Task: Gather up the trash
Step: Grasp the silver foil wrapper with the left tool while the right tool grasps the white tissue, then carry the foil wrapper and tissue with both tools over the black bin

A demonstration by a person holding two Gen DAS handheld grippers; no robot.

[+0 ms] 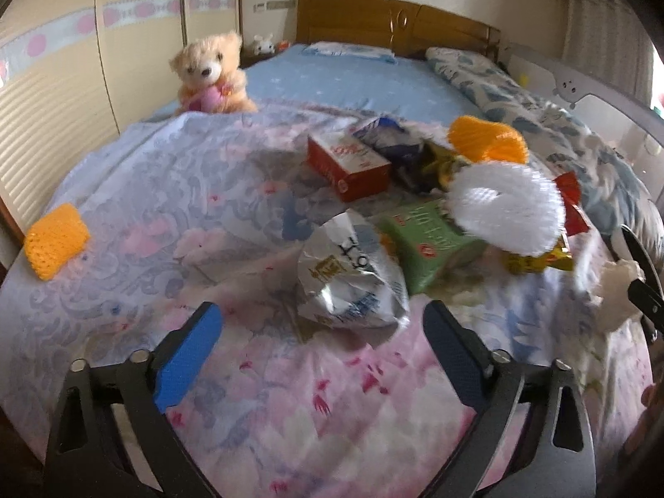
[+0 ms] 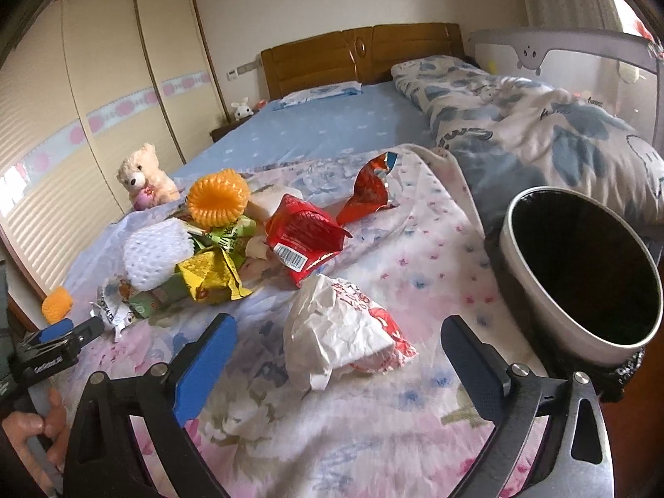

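Observation:
Trash lies on a floral bedspread (image 1: 145, 191). My left gripper (image 1: 321, 328) is open, its jaws wide on either side of a crumpled silver wrapper (image 1: 348, 278) just ahead. Behind it lie a green box (image 1: 431, 245), a red box (image 1: 348, 166), white foam netting (image 1: 506, 207) and orange netting (image 1: 485, 139). My right gripper (image 2: 338, 342) is open around a crumpled white and red paper wrapper (image 2: 336, 332) lying on the bed. A round bin (image 2: 581, 269) with a dark inside lies tilted at the right. A red bag (image 2: 303, 236) lies further off.
A teddy bear (image 1: 211, 74) sits at the bed's left edge by the wardrobe (image 1: 62, 83). A small orange net (image 1: 56, 240) lies apart at the left. A rolled quilt (image 2: 518, 124) runs along the right, with a bed rail (image 2: 560, 45) behind. The headboard (image 1: 394, 20) is at the far end.

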